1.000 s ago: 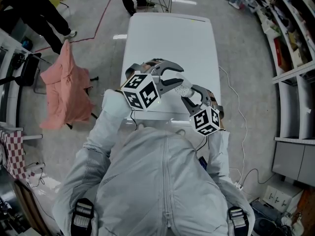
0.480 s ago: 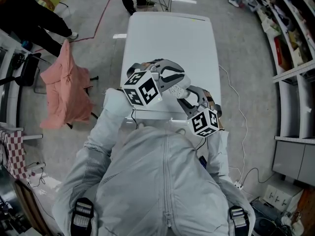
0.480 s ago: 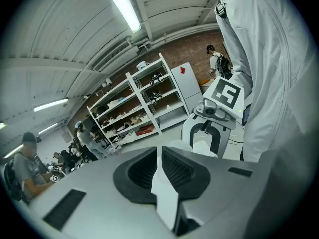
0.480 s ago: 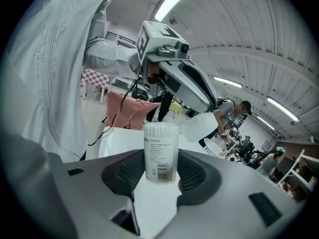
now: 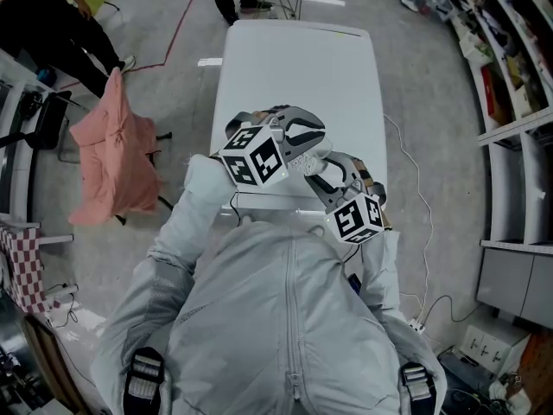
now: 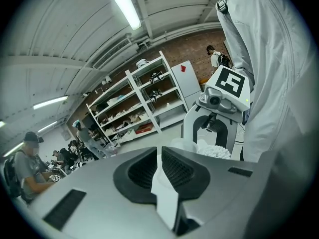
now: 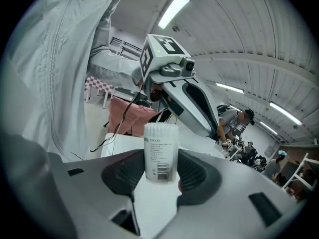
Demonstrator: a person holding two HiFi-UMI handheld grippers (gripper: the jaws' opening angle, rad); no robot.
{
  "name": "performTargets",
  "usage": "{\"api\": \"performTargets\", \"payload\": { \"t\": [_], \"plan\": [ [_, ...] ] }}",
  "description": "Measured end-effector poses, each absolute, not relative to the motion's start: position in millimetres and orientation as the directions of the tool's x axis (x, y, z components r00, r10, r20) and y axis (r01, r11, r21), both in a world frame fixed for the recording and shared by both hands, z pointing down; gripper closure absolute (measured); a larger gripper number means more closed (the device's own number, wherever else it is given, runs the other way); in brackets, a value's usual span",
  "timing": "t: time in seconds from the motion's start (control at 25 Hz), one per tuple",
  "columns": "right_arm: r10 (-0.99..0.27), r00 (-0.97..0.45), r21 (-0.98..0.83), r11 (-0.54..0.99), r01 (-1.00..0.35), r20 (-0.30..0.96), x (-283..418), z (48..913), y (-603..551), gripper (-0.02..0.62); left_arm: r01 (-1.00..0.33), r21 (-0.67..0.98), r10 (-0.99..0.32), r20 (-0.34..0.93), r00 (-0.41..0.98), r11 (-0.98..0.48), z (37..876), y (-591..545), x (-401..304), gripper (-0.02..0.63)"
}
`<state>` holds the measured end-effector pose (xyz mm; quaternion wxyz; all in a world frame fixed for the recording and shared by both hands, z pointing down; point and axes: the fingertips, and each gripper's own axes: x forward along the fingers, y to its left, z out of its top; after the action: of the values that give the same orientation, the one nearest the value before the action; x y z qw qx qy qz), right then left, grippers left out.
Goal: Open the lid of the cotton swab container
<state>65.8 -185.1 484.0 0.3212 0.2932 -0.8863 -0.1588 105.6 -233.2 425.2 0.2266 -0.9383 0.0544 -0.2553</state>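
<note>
Two grippers are brought together above the near end of the white table (image 5: 298, 67), and the task is judged to be at its middle. The cotton swab container (image 7: 160, 143) is held upright in the right gripper (image 7: 159, 159). That gripper's jaws are spread wide, with the pads pressed on the lower sides of the labelled cylinder.

The left gripper (image 6: 159, 152) is set against the container's top from the left. Its jaws have just been closing and are now almost together, with only a thin gap left. The rim of the translucent lid (image 6: 184, 144) appears to be pinched at their tips, just beside the white swab heads (image 6: 215, 152).

Securing the container and taking hold of the lid are therefore taken as done. Whether the lid is already freed from the body cannot be told. The swab heads are seen close by it, but possibly through clear plastic. Pulling or tipping the lid away, with the body held steady, is judged to be what is left.
</note>
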Motion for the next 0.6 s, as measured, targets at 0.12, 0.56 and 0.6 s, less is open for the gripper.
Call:
{"api": "performTargets", "payload": {
  "t": [0.12,0.56,0.6],
  "plan": [
    [-0.624,-0.619,0.467,0.776,-0.424,0.477,68.4,483.2,-184.9,0.376,0.011,-0.445,-0.213,0.451,0.867,-0.896,424.5,-232.4,107.6,0.563],
    [-0.645,-0.621,0.320,0.763,-0.562,0.446,88.5,494.1,-196.1,0.376,-0.132,-0.406,-0.299,0.382,0.874,-0.904,419.2,-250.2,93.3,0.561],
    [-0.651,-0.616,0.313,0.756,-0.575,0.443,90.5,493.8,-199.3,0.376,-0.162,-0.397,-0.319,0.368,0.873,-0.903,418.4,-254.7,89.8,0.561]
  ]
}}
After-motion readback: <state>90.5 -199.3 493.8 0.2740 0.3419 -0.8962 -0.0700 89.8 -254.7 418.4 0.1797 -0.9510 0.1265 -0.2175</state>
